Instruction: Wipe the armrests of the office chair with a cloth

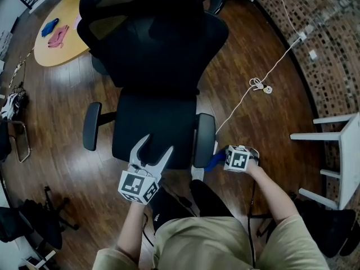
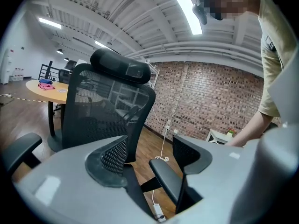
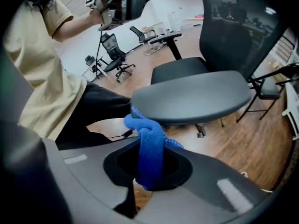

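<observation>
A black office chair (image 1: pixel 154 66) stands in front of me, with one armrest on the left (image 1: pixel 91 126) and one on the right (image 1: pixel 205 139). My right gripper (image 1: pixel 222 160) is shut on a blue cloth (image 1: pixel 214 162) and holds it against the near end of the right armrest. In the right gripper view the cloth (image 3: pixel 150 148) is bunched up against the edge of the armrest pad (image 3: pixel 196 97). My left gripper (image 1: pixel 158 144) hovers open over the seat's front edge, holding nothing. In the left gripper view the right armrest (image 2: pixel 166 181) shows between the jaws.
A round wooden table (image 1: pixel 53 55) with pink and blue cloths stands at the far left. A white cable (image 1: pixel 259 86) runs over the wooden floor right of the chair. A white stool (image 1: pixel 337 151) is at the right, and another black chair (image 1: pixel 34 221) at the lower left.
</observation>
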